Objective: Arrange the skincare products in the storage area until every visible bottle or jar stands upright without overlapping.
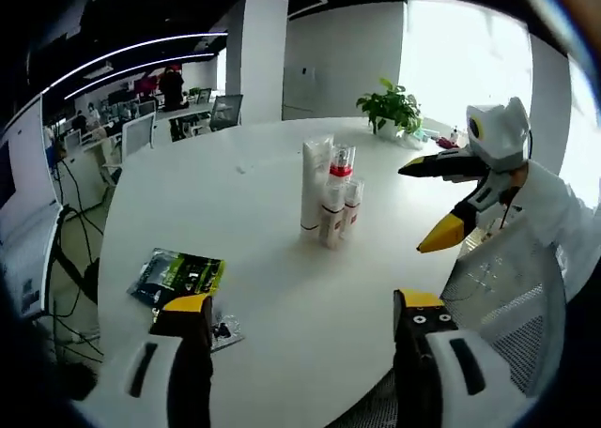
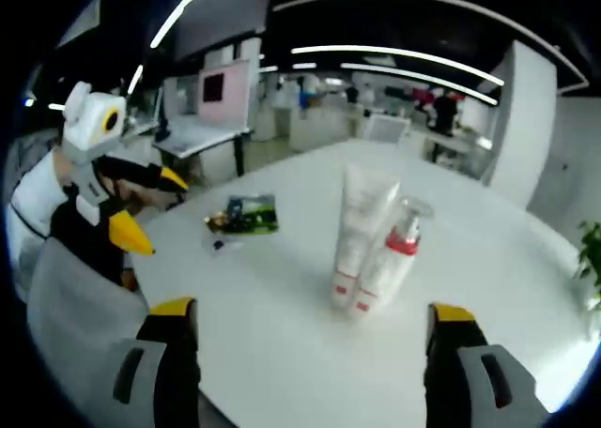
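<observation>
The left gripper (image 1: 302, 313) hovers over the near edge of the round white table (image 1: 235, 212), jaws spread wide and holding nothing. The right gripper (image 2: 306, 321) is likewise wide open and empty above the same table. Between their views, near the table's middle, the skincare products stand upright in a tight cluster: a tall white tube (image 1: 315, 182), a clear bottle with a red collar (image 1: 342, 161), and two smaller white bottles (image 1: 332, 214) touching in front. A green packet (image 1: 178, 276) lies flat well apart from them. A potted plant (image 1: 392, 107) sits at the far edge.
</observation>
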